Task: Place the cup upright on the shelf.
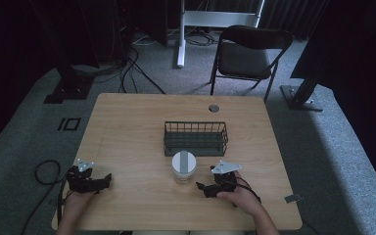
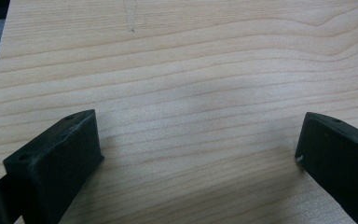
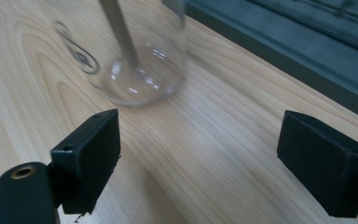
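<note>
A clear glass jar (image 1: pixel 183 166) with a white and grey lid stands near the table's middle, just in front of a dark wire basket (image 1: pixel 195 138). My right gripper (image 1: pixel 206 187) rests on the table to the jar's right and a little nearer me, open, with nothing between its jaws. In the right gripper view the jar's clear base (image 3: pixel 137 70) stands ahead of the open jaws and to the left, and the basket's dark base (image 3: pixel 289 51) runs along the upper right. My left gripper (image 1: pixel 102 181) lies at the table's front left, open over bare wood (image 2: pixel 191 93).
A round grommet hole (image 1: pixel 214 108) sits near the table's far edge. Behind the table stand a black folding chair (image 1: pixel 248 51) and a white desk leg (image 1: pixel 180 34). Cables (image 1: pixel 44 171) trail on the carpet at the left.
</note>
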### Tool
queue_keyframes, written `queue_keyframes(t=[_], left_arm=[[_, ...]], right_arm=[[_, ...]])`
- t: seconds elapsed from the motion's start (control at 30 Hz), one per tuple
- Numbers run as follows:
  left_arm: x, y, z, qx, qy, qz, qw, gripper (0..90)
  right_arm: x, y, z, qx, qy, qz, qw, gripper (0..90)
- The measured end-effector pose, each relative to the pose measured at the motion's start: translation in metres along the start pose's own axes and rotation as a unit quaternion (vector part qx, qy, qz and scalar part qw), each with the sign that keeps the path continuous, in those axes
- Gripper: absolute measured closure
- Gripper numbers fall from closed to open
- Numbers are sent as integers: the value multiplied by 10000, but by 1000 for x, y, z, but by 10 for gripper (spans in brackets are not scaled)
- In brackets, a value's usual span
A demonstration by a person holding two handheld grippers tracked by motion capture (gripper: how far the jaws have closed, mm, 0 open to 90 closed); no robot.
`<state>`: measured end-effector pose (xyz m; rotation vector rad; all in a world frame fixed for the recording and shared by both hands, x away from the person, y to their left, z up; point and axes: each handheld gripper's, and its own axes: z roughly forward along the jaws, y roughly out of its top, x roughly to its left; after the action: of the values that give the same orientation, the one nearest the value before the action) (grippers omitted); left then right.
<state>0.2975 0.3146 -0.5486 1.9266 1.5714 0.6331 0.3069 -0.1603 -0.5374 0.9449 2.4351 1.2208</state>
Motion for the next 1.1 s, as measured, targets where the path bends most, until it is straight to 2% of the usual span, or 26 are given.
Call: queue_keyframes(t=[0.33, 0.57, 0.73, 0.87, 1.1], left_arm=[[0, 0, 0, 1, -1, 0, 10000, 1], [0, 0, 0, 7, -1, 1, 10000, 1], [0, 0, 0, 7, -1, 0, 10000, 1], [0, 0, 0, 6, -1, -1, 10000, 1], [0, 0, 0, 4, 0, -6, 10000, 1]], right_arm=[[14, 10, 12, -180, 307, -26, 9994, 130], [20, 17, 18, -326, 394, -37, 9987, 125], [24, 22, 23, -438, 401, -115, 9982, 125], [26, 26, 27, -628, 430, -37, 9971, 118], [28, 29, 32, -751, 403, 12, 9964, 118]])
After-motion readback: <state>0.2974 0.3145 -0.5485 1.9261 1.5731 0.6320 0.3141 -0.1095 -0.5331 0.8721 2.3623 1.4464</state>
